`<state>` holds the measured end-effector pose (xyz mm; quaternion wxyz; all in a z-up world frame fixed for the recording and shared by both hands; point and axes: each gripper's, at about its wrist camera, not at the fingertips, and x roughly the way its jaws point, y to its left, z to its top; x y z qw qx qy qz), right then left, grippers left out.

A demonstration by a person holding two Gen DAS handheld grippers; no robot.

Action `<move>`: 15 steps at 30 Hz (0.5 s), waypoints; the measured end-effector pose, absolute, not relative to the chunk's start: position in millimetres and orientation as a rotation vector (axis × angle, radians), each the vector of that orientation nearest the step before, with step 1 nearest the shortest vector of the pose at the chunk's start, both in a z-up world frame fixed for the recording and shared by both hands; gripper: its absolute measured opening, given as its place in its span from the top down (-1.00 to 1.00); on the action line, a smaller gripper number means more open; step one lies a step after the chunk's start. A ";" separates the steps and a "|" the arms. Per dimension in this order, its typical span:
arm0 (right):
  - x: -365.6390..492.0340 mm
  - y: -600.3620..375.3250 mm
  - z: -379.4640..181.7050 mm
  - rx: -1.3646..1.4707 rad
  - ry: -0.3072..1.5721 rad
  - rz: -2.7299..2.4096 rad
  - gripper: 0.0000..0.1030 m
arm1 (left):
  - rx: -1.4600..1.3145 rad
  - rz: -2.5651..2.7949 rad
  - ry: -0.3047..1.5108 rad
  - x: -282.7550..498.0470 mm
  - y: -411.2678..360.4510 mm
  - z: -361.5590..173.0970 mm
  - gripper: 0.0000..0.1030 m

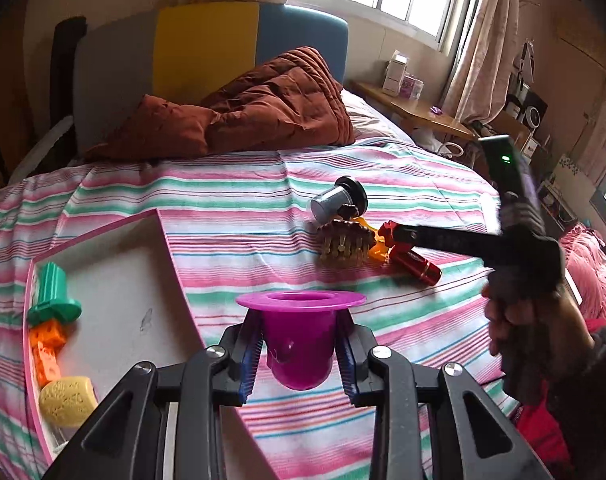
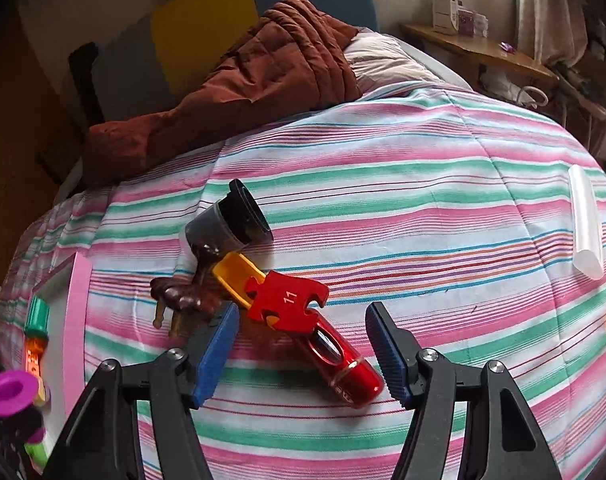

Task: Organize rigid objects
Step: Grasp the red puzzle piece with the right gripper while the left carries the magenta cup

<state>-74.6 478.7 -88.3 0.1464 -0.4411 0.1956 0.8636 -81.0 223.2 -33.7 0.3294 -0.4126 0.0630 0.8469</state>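
My left gripper [image 1: 299, 356] is shut on a magenta flanged cup [image 1: 299, 336], held upright above the striped bedspread beside the tray. The same cup [image 2: 9, 394] shows at the lower left of the right wrist view. My right gripper [image 2: 303, 344] is open, low over a pile of parts. A red cylinder [image 2: 343, 364] lies between its blue pads [image 2: 217, 352], untouched. Stacked just beyond are a red puzzle-shaped piece [image 2: 289, 298] marked 11, a yellow piece [image 2: 235, 276], a brown pronged piece [image 2: 183, 296] and a grey cup with a black flange [image 2: 227, 220].
A pink-rimmed white tray [image 1: 115, 280] on the bed's left holds a green piece [image 1: 53, 296], an orange piece [image 1: 45, 348] and a yellow block [image 1: 67, 400]. A white tube [image 2: 585, 224] lies far right. A brown quilt [image 1: 263, 100] is bunched at the headboard.
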 end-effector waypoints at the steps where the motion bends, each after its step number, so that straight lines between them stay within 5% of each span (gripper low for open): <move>1: -78.8 480.2 -91.7 -1.277 0.586 2.473 -0.30 | -1.081 2.219 0.160 -79.3 219.4 -33.1 0.36; 3: -86.0 482.3 -98.9 -1.287 0.614 2.450 -0.25 | -1.079 2.228 0.158 -76.6 213.4 -32.4 0.36; 4: -88.5 482.0 -101.7 -1.305 0.615 2.451 0.08 | -1.081 2.234 0.149 -75.4 209.2 -32.0 0.36; 15: -49.3 453.9 -76.0 -1.286 0.439 2.542 0.06 | -1.105 2.277 0.105 -64.1 171.5 -35.0 0.36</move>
